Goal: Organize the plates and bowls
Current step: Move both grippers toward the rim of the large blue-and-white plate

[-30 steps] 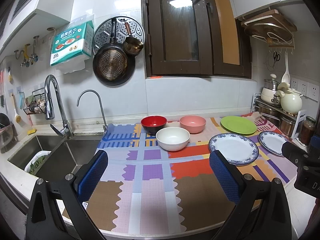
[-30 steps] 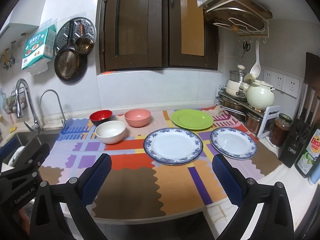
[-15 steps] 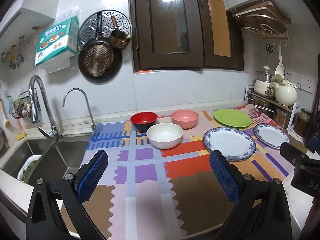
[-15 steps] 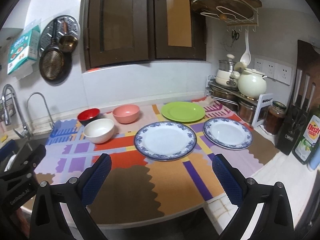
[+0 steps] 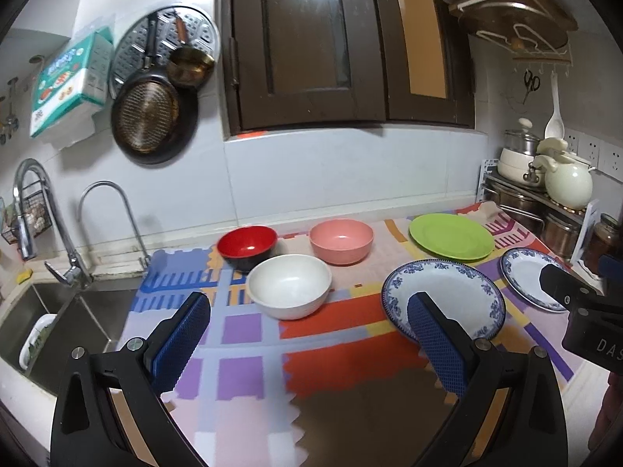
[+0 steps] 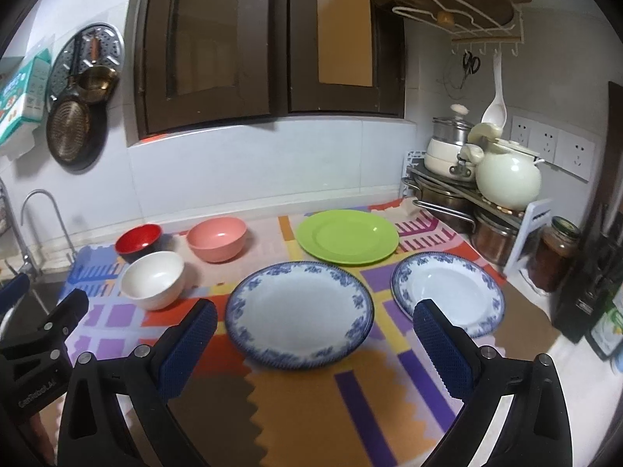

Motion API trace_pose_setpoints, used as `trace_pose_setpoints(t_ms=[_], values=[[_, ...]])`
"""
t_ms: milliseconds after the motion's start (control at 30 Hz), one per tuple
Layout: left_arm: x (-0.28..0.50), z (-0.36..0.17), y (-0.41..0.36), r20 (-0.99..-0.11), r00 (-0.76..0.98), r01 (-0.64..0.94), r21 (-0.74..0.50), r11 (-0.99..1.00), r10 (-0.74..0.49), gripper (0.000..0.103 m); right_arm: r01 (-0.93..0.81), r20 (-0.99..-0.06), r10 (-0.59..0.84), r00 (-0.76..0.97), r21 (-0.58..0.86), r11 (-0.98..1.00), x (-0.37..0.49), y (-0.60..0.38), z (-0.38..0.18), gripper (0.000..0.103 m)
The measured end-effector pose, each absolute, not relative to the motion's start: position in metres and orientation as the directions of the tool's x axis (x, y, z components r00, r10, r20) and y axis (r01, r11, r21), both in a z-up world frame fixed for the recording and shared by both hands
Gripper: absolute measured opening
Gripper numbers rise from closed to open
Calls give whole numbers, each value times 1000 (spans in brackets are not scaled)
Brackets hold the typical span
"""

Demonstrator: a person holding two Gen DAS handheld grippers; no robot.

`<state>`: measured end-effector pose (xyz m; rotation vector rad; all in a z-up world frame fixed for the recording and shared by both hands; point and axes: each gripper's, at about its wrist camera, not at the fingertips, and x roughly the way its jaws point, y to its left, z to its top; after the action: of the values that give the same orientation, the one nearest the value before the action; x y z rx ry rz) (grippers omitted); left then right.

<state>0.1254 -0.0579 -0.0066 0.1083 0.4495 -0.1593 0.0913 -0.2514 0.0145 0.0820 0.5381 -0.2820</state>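
Note:
On a colourful patchwork mat [image 5: 249,354] stand a white bowl [image 5: 289,285], a red bowl [image 5: 247,244] and a pink bowl [image 5: 341,240]. A green plate [image 5: 451,236] lies behind a large blue-rimmed plate [image 5: 447,294] and a smaller blue-rimmed plate [image 5: 525,276]. My left gripper [image 5: 307,342] is open, short of the white bowl. My right gripper [image 6: 311,344] is open and empty, its fingers flanking the near edge of the large blue-rimmed plate [image 6: 299,313]. The right wrist view also holds the smaller plate [image 6: 447,288], green plate [image 6: 347,236], white bowl [image 6: 152,279], pink bowl [image 6: 217,238] and red bowl [image 6: 138,240].
A sink [image 5: 43,319] with two taps [image 5: 58,233] lies left of the mat. Pots and a pale kettle [image 6: 508,173] fill a rack at the right, with jars [image 6: 555,251] and bottles beside it. Pans [image 5: 153,116] hang on the tiled wall under a dark window.
Both grippers have moved forward toward the dishes; the bowls and plates look larger and nearer. Both stay open, and no dish has moved.

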Motion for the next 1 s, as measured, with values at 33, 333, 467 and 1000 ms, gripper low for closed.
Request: trace_pose_setpoints(t_ms=[33, 333, 467, 1000], values=[[132, -8, -64, -443, 888, 175, 75, 982, -125, 103, 285, -520, -241, 820, 5, 958, 98, -257, 12, 102], [179, -32, -107, -511, 853, 178, 99, 979, -103, 103, 272, -588, -195, 785, 45, 961, 147, -301, -19, 99], [201, -43, -121, -550, 828, 201, 109, 973, -110, 103, 283, -623, -189, 759, 54, 958, 164, -313, -33, 97], [282, -102, -162, -694, 706, 317, 128, 940, -144, 89, 332, -753, -194, 629, 35, 943, 233, -344, -95, 82]])
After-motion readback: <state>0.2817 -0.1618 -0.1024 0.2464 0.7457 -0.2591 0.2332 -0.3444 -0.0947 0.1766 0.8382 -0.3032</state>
